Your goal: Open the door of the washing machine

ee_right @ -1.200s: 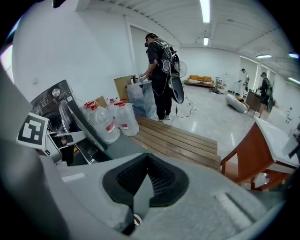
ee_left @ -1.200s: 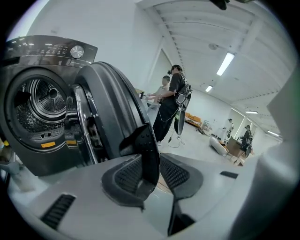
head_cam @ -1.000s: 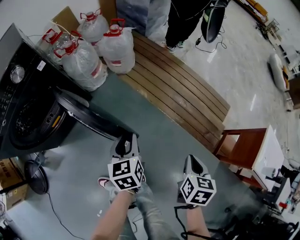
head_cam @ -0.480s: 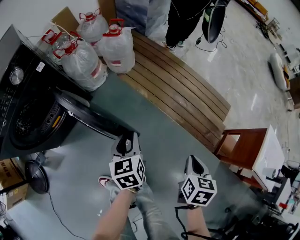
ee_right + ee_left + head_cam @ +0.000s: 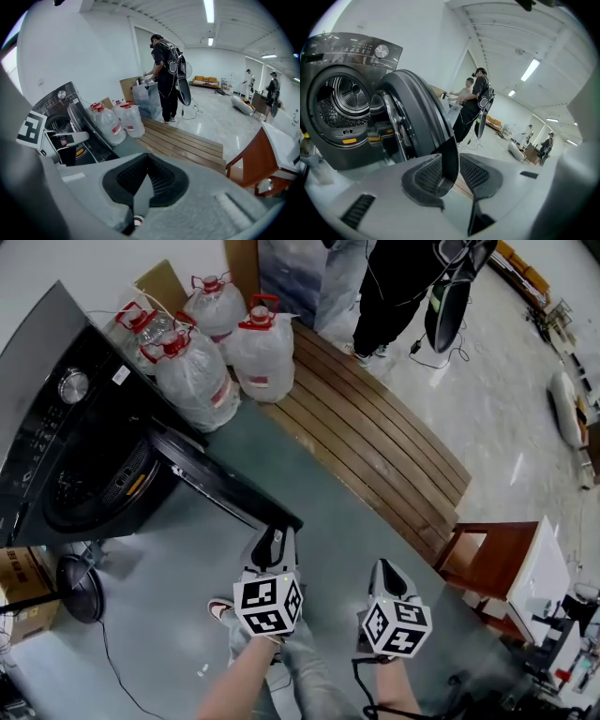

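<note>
Black metal fills the left of the head view, where the washing machine [image 5: 56, 442] stands on a grey floor [image 5: 169, 615] with its drum [image 5: 344, 101] laid bare. The door [image 5: 220, 484] is swung wide out from the front. It is attached at the side of the opening nearer the water jugs [image 5: 202, 381], and its free edge is turned toward the person who holds the tools.

That free edge is pinched by the left gripper [image 5: 450, 158]. In the left gripper view the dark rim of the door is set between the two ribbed pads [image 5: 426, 176], which are closed on it from either side. In the head view the same gripper is seen just below the door's outer corner, its marker cube above a bare forearm.

The right gripper [image 5: 147, 157] is held apart from the machine, to the right of the left one. Its jaws are pressed together at the tips and nothing is gripped between them.

A silver dial [image 5: 73, 385] is seen on the machine's sloped control panel. Several clear jugs with red caps are crowded beside the machine, and a slatted wooden bench [image 5: 375, 442] runs away from them. Beyond the bench a person [image 5: 398, 287] in dark clothes is seen standing.
</note>
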`<state>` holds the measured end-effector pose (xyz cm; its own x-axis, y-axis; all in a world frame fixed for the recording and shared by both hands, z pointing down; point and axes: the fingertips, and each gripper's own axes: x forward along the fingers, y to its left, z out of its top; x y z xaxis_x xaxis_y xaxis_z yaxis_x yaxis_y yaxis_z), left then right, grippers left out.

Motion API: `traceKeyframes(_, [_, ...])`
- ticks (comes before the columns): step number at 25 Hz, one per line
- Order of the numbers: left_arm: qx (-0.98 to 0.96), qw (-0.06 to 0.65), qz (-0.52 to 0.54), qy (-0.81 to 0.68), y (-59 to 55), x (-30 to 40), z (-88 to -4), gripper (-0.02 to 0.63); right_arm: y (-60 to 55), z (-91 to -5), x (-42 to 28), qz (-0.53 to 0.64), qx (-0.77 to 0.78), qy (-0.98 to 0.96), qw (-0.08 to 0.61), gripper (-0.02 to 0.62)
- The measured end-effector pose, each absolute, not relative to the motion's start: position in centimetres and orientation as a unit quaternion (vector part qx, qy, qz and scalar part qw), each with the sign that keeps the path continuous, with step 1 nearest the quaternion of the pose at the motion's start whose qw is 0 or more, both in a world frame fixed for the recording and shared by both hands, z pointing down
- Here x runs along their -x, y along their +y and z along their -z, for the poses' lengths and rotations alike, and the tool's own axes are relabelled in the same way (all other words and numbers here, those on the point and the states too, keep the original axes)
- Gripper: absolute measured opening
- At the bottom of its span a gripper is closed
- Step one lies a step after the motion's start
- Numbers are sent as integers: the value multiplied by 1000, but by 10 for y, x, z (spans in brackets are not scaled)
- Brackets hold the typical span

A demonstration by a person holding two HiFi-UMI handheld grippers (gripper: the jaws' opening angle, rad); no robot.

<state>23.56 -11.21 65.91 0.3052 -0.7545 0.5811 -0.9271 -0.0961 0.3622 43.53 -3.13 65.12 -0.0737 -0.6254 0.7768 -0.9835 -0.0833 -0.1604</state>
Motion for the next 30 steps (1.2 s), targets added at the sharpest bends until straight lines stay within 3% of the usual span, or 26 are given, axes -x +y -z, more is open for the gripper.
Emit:
traceKeyframes(8, [-711, 335, -109, -609, -84, -164, -599, 120, -60, -607, -356, -339, -576, -699, 256, 6])
traceKeyframes(21, [-617, 169, -80, -765, -32, 77, -394, 87, -92, -451, -170, -242, -461, -814, 256, 6])
traceKeyframes(30, [-554, 137, -52, -820, 32, 202, -318, 35, -107, -360, -56, -171, -424, -858, 233, 6])
